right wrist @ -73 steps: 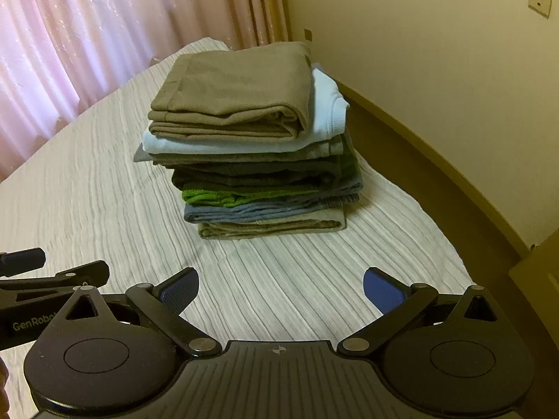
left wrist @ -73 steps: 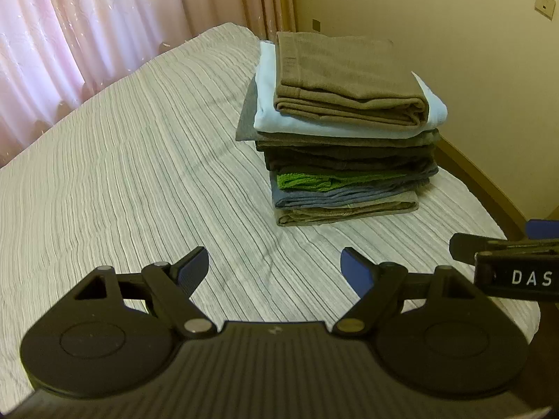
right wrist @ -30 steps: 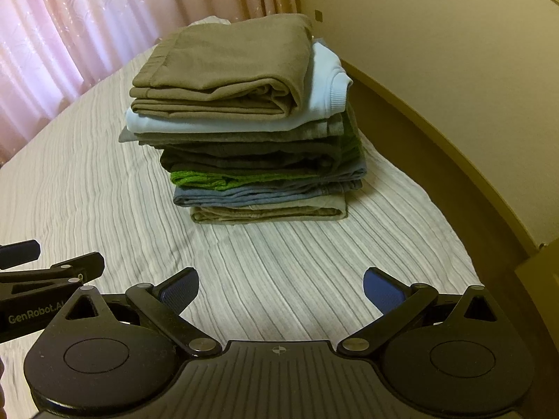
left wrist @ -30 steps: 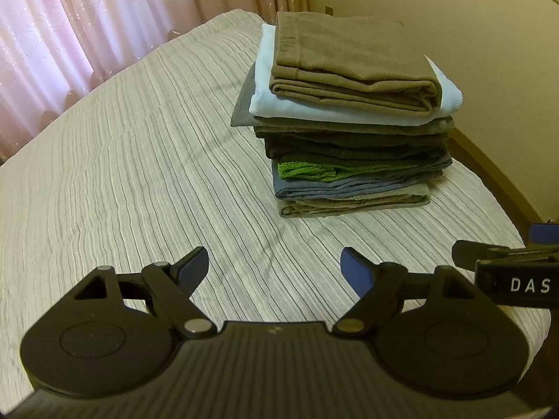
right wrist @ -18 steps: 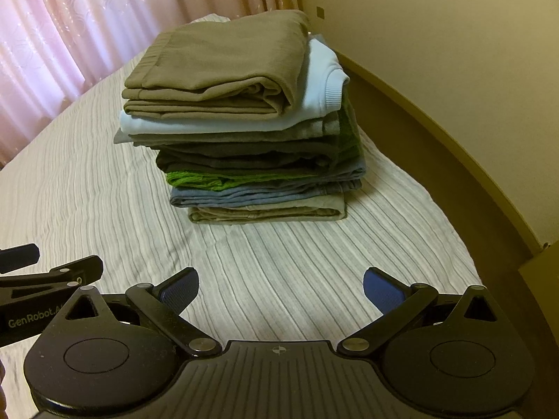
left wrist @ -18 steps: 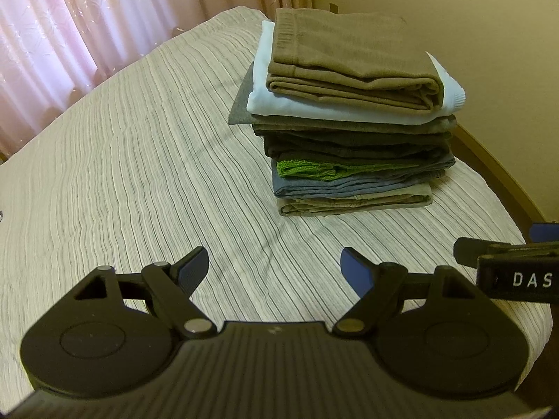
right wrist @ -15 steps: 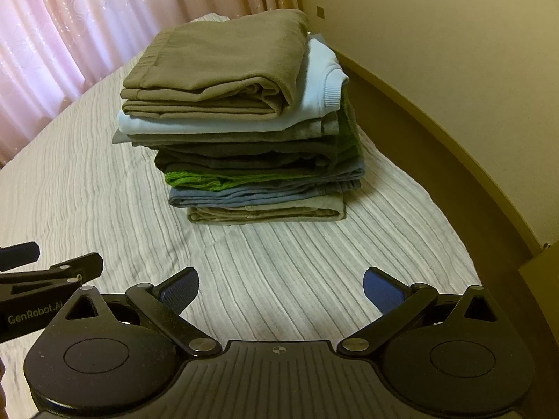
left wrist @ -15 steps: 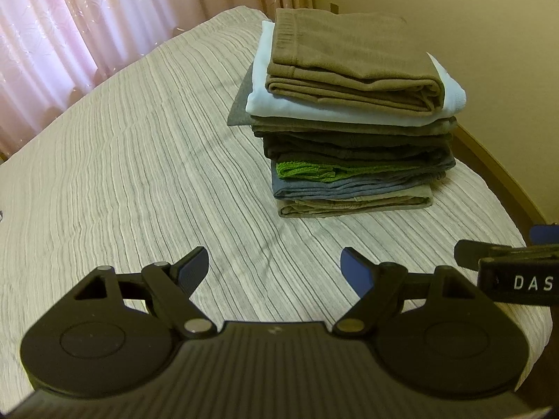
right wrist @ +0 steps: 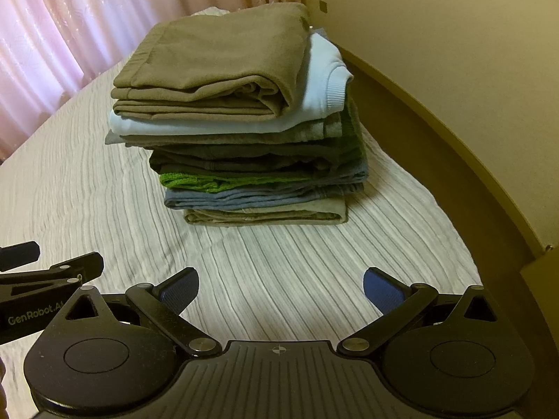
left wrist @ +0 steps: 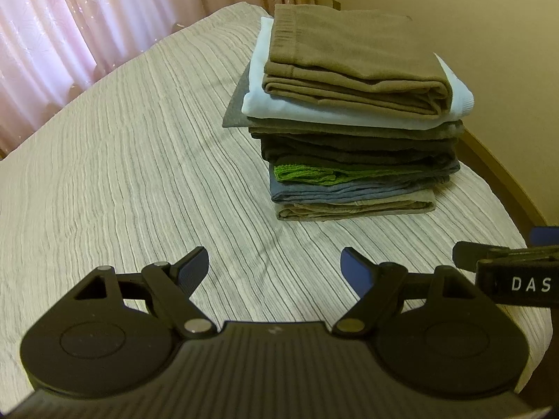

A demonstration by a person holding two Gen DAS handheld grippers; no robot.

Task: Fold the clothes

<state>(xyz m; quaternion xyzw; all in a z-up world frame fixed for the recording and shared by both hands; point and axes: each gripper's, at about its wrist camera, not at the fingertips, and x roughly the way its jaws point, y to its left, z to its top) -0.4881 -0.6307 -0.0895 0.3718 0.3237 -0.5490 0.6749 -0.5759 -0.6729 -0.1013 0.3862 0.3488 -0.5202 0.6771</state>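
A tall stack of folded clothes (left wrist: 353, 118) (right wrist: 244, 122) stands on the striped bedspread (left wrist: 122, 160) (right wrist: 279, 272) near the bed's far right corner. On top lies a folded brown garment (left wrist: 349, 56) (right wrist: 216, 59), with a pale blue one (left wrist: 335, 113) (right wrist: 325, 76) under it, then dark, green, grey-blue and tan layers. My left gripper (left wrist: 274, 267) is open and empty over the bedspread, short of the stack. My right gripper (right wrist: 281, 288) is also open and empty, facing the stack's front.
Pink curtains (left wrist: 87, 24) hang behind the bed on the left. A yellow wall (right wrist: 454, 35) and a wooden ledge (right wrist: 471, 160) run close along the stack's right side. Bare bedspread stretches left of the stack.
Both grippers have moved slightly closer to the stack, which looms larger in both views. Both stay open and nothing on the bed has shifted.
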